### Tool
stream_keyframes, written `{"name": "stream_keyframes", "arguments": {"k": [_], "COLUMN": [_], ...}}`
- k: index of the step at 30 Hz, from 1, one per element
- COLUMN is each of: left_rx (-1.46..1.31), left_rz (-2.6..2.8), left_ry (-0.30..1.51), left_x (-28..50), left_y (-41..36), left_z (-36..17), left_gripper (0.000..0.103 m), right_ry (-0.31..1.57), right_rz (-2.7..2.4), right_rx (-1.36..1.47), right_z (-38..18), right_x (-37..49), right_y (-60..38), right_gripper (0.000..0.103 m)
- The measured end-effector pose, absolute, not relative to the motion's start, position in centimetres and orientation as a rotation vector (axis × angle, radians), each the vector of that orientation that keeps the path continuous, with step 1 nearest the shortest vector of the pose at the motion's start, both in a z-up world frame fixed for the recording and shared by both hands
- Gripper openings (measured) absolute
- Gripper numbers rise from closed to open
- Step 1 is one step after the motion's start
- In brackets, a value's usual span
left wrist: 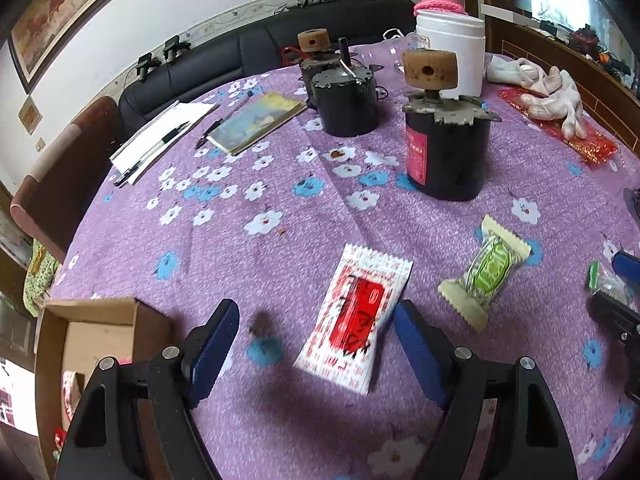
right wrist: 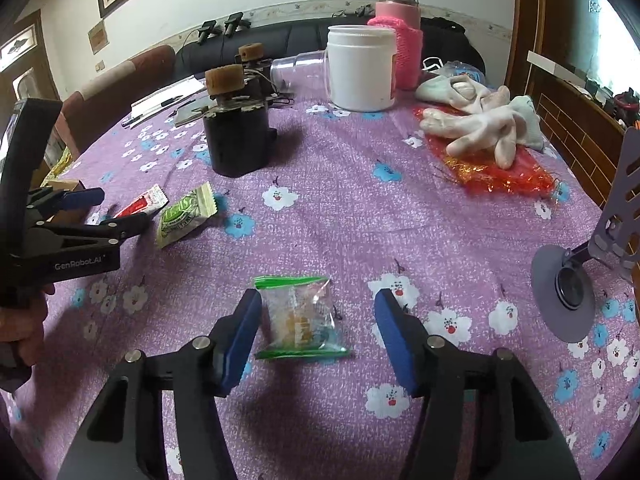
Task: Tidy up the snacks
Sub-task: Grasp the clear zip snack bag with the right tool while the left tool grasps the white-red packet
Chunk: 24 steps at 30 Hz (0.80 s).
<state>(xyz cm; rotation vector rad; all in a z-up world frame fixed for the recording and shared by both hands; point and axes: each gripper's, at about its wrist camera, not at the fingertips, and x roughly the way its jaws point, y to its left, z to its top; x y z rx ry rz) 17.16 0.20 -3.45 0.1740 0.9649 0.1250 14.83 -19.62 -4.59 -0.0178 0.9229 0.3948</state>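
So you were at the pick-up stage, both hands going for snacks at once. Over on the left, the cardboard box [left wrist: 96, 332] sat at the worktop [left wrist: 280, 208] edge, open and waiting. Your left gripper [left wrist: 316, 344] had its jaws wide apart around the red-and-white packet [left wrist: 354, 326], the right pad just touching its edge, nothing squeezed. The green candy [left wrist: 486, 270] lay loose beside it. Your right gripper [right wrist: 316, 336] stood apart too, straddling the clear green-edged bag [right wrist: 300, 316], left pad right against it. Next I'd guess you needed to close on both and carry them to the box.
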Motion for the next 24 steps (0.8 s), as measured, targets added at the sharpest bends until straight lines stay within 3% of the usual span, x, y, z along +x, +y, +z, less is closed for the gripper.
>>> {"name": "stream_keyframes", "arguments": {"k": [4,6,9,11,24], "left_rx": [0.152,0.143,0.081,0.072,-0.04], "left_rz": [0.073,0.034,-0.021,-0.015,-0.036], "left_ry": [0.976,0.976,0.982,0.979,0.937], "left_x": [17.3,17.0,16.9,16.8,12.4], "left_y": [-0.2,-0.7,-0.7,-0.6,0.5], "left_z": [-3.4,-3.5,-3.5,-3.3,-1.6], "left_gripper": [0.083,0.082,0.06,0.036,0.032], "right_ry": [0.923,0.922,0.92,0.92,0.92], "right_rz": [0.39,0.382,0.369,0.365,0.391], "right_rx": [-0.037,-0.049,-0.049,-0.048,0.035], "right_z": [-4.6,-4.6,-4.5,-4.5,-3.2], "right_x": [14.8,14.8,14.7,14.6,11.9], "right_y": [-19.3,-19.2,-19.1,-19.1,-19.7], "right_gripper": [0.053,0.044,0.035,0.035,0.035]}}
